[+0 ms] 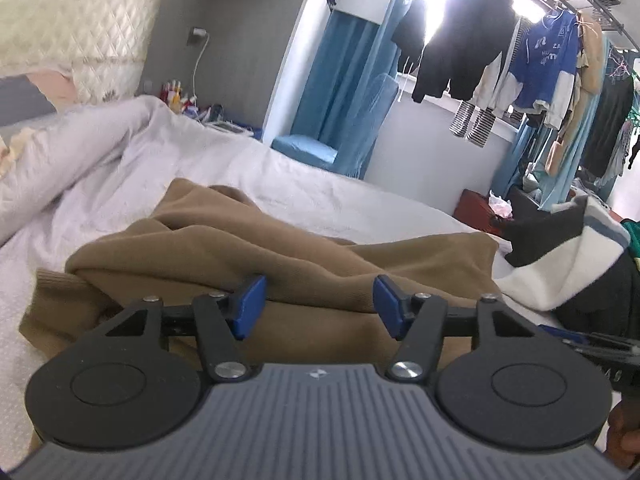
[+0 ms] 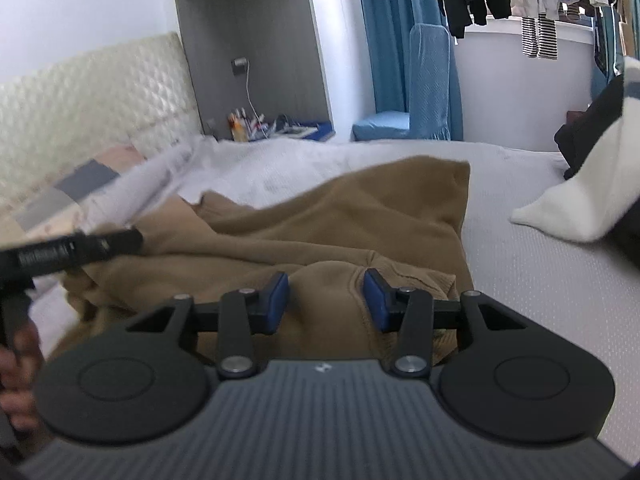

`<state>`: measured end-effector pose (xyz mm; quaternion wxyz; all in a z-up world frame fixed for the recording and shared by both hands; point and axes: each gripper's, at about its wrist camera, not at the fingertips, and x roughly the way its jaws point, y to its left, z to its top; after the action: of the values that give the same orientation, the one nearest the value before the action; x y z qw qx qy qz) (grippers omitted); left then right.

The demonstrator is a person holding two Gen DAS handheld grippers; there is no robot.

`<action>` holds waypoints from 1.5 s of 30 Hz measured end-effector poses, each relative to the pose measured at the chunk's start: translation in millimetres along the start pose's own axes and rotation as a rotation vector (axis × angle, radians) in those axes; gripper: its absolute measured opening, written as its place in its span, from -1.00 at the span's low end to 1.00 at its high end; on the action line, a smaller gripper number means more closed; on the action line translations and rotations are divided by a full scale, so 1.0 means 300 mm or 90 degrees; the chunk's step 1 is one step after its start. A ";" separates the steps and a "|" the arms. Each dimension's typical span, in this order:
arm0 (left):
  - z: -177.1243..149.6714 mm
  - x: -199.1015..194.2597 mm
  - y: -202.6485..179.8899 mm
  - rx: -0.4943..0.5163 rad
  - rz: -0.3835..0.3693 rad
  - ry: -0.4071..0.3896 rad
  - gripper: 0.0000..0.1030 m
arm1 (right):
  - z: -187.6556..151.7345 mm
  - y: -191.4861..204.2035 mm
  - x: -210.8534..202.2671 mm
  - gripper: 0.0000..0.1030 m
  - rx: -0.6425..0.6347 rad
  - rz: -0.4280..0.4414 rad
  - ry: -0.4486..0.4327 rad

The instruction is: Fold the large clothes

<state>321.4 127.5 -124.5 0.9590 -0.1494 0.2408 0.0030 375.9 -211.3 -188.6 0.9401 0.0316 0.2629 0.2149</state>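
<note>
A tan knit garment (image 1: 280,248) lies crumpled on the white bed sheet (image 1: 320,184). My left gripper (image 1: 320,300) hovers low over its near edge, open, with nothing pinched between the blue pads. In the right wrist view the same tan garment (image 2: 340,216) spreads out ahead, its ribbed hem near the right finger. My right gripper (image 2: 326,300) is open about halfway, and a raised fold of tan cloth sits in the gap without the pads pressing on it. The left gripper's black body shows at that view's left edge, held by a hand (image 2: 16,364).
A black-and-white garment (image 1: 560,264) lies on the bed to the right, also visible as a black-and-white garment (image 2: 592,184). A bunched pale duvet (image 1: 60,160) fills the left. Beyond the bed stand a blue covered chair (image 2: 420,108), a padded headboard (image 2: 100,92) and hanging clothes (image 1: 480,40).
</note>
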 end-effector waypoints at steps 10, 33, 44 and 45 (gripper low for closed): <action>-0.043 0.201 -0.003 0.032 0.024 0.047 0.28 | -0.048 -0.015 0.124 -0.18 0.017 -0.004 0.030; 0.001 0.079 -0.015 -0.012 0.023 0.047 0.39 | 0.015 -0.014 0.055 -0.06 0.057 0.002 0.034; -0.058 -0.210 -0.097 -0.008 0.033 0.031 0.39 | -0.009 -0.057 -0.272 0.05 0.074 -0.006 0.072; -0.065 -0.236 -0.110 -0.001 0.032 0.032 0.39 | -0.013 -0.068 -0.291 0.05 0.081 -0.008 0.089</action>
<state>252.5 94.9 -98.7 0.9521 -0.1440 0.2686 0.0234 314.6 -266.7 -153.5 0.9169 0.0744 0.3411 0.1936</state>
